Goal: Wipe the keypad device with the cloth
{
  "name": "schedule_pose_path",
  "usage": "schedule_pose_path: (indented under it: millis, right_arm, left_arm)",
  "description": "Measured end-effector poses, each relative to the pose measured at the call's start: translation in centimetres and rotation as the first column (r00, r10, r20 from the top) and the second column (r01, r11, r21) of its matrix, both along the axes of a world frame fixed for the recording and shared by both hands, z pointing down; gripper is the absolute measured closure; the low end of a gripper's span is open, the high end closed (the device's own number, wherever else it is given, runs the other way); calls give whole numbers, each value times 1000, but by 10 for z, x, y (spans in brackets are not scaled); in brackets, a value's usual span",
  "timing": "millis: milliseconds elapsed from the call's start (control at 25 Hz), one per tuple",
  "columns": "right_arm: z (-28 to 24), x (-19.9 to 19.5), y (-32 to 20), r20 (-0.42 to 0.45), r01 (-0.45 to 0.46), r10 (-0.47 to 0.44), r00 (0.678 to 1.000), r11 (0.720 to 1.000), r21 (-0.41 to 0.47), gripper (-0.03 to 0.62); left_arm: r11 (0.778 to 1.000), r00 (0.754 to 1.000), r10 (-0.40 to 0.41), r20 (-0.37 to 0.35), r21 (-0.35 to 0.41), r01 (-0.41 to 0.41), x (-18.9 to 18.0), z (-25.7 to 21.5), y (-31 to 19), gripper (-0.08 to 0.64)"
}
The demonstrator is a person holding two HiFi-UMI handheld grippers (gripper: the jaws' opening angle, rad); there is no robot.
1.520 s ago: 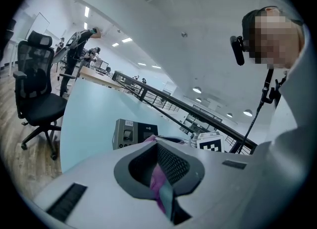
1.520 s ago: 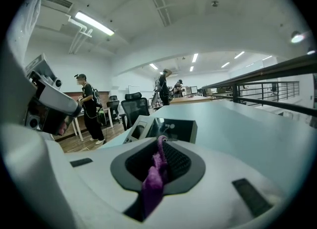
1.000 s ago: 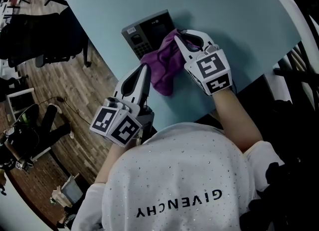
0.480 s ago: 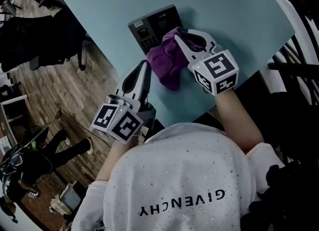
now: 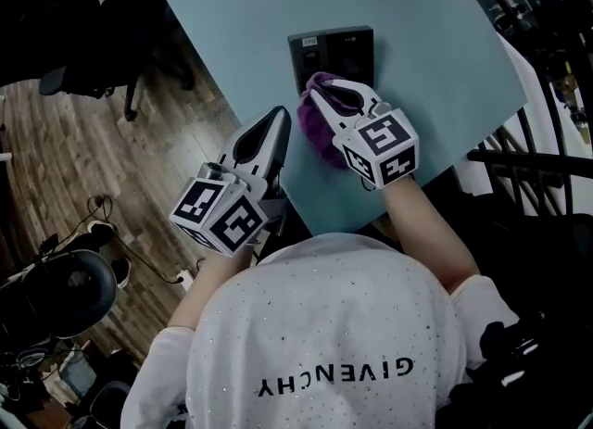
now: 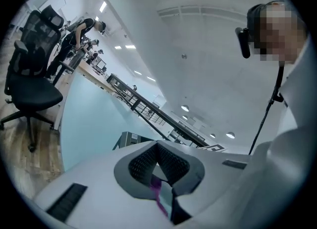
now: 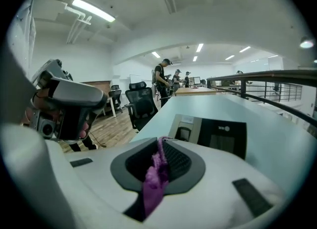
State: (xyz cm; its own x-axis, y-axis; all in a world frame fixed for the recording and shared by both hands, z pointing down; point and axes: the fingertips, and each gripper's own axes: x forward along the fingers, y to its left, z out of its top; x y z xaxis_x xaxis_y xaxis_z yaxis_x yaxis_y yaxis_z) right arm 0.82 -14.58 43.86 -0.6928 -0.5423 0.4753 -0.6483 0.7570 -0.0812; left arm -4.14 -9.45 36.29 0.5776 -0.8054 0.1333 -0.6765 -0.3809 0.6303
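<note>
1 keypad device (image 5: 345, 47), 1 purple cloth (image 5: 311, 127) clamped in right gripper (image 5: 317, 95); left gripper (image 5: 276, 119) closed, empty

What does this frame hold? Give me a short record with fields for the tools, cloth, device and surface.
right tool: shut on the purple cloth
left tool: shut, to the left of the cloth, not on it
keypad device: dark, lying flat on the table, just ahead of the right tool
cloth position: bunched at the device's near edge
surface: light blue table

Open table (image 5: 435, 38) beyond device (image 5: 347, 47) (cloth (image 5: 313, 119) nearside)
</note>
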Motion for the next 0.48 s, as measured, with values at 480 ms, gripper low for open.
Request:
schedule_pose_path:
  millis: [480]
  right_arm:
    - [33, -8, 2, -176, -11, 8, 984, 1000, -15, 560]
  left_arm:
    - [998, 998, 61, 12, 7, -61, -24, 26, 3, 560]
